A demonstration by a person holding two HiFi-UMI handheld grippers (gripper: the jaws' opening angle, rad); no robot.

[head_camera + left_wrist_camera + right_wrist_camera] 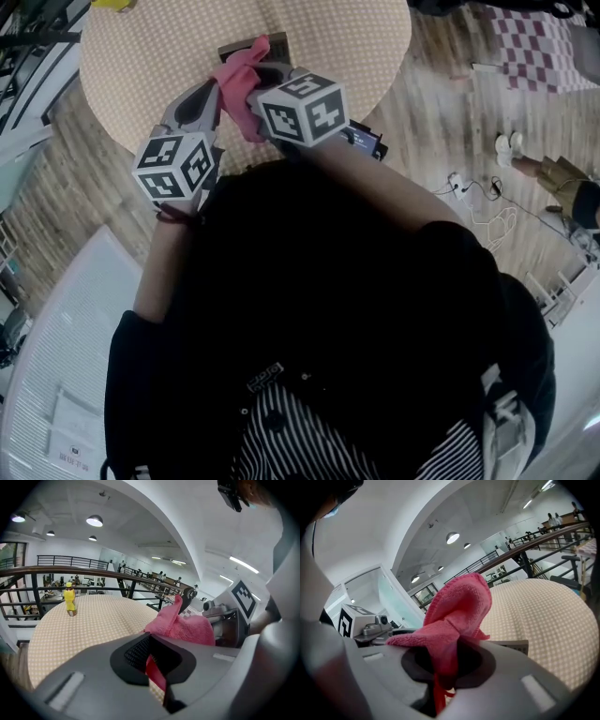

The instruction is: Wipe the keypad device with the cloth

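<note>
A pink cloth (242, 82) hangs bunched above the round checked table (366, 47), held from both sides. My right gripper (251, 92) is shut on it; in the right gripper view the cloth (454, 620) rises out of the closed jaws (440, 679). My left gripper (212, 96) is shut too, with a red strip of the cloth (157, 672) pinched between its jaws and the rest of it (183, 627) just beyond. A dark flat device (246, 44) lies on the table behind the cloth, mostly hidden. Its grey edge (513, 646) shows beside the cloth.
A yellow bottle (70, 600) stands far out on the table. Another dark gadget with a blue face (367, 141) sits at the table's near edge by my right arm. Wooden floor, cables (473, 192) and a checked mat (539, 47) lie to the right.
</note>
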